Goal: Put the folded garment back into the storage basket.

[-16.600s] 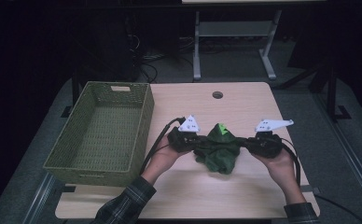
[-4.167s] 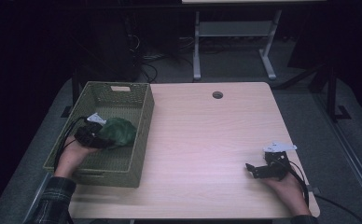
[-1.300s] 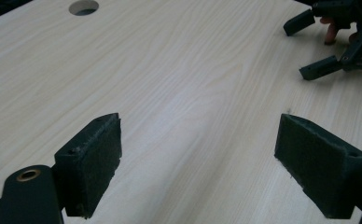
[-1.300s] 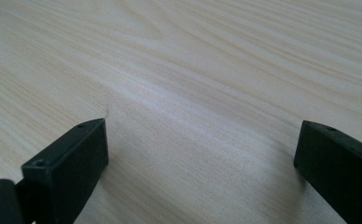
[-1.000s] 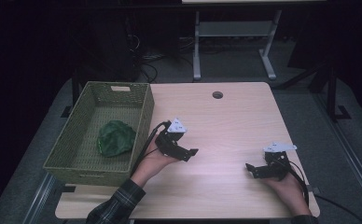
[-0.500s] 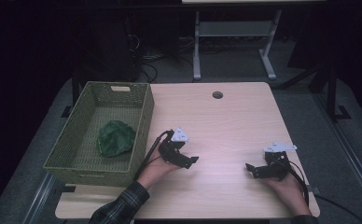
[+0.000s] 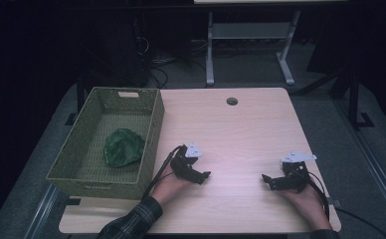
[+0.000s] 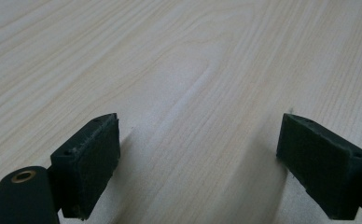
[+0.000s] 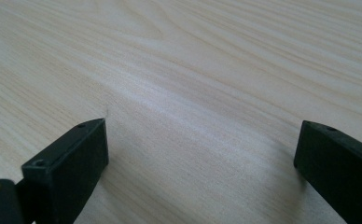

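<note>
Fingers of the left gripper (image 7: 203,175) and right gripper (image 7: 266,179) are spread wide over bare table (image 7: 241,134), while the green cloth (image 7: 124,147) lies in the wicker basket (image 7: 151,134) at nine o'clock.

Left gripper (image 7: 202,176): low, jaws wide apart, nothing between, pointing right. Right gripper (image 7: 266,179): low, jaws wide apart, nothing between, pointing left. Well apart.

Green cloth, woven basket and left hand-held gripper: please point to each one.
green cloth (image 7: 124,147), high view, middle of the crumpled bundle.
woven basket (image 7: 152,124), high view, right wall.
left hand-held gripper (image 7: 204,176), high view, between its open jaw tips.
</note>
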Demonstrator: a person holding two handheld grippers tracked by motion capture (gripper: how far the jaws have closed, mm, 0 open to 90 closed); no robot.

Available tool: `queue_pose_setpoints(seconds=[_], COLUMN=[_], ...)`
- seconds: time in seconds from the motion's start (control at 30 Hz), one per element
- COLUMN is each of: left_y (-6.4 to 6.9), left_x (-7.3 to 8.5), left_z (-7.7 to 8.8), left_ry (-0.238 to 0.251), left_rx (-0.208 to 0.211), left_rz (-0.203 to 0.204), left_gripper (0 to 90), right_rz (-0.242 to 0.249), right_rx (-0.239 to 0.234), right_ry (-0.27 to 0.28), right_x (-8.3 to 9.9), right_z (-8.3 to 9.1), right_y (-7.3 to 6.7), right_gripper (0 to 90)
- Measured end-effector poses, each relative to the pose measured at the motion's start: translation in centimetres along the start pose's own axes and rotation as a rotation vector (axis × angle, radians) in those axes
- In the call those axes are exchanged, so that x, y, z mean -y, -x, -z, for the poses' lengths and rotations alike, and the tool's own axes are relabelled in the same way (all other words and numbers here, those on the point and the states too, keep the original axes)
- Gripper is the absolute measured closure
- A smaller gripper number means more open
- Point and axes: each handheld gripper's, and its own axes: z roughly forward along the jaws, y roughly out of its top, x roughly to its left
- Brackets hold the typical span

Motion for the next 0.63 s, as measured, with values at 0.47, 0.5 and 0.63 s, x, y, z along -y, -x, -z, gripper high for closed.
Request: queue_pose_setpoints(seconds=[0.47,0.5,0.63], left_y=[-0.04,-0.04,-0.04], left_x=[0.25,0.25,0.25], left_z=[-0.04,-0.04,-0.04], left_ry=[0.021,0.021,0.021], left_rx=[-0.007,-0.007,-0.007], left_rz=[0.003,0.002,0.002], left_gripper=[12.7,12.7,12.7], right_rz=[0.003,0.004,0.005], right_rx=[-0.001,-0.001,-0.002], right_ry=[0.000,-0.001,0.000], right_x=[0.00,0.00,0.00], right_z=[0.00,0.00,0.00], right_y=[0.00,0.00,0.00], right_gripper=[2.7,2.7,2.7])
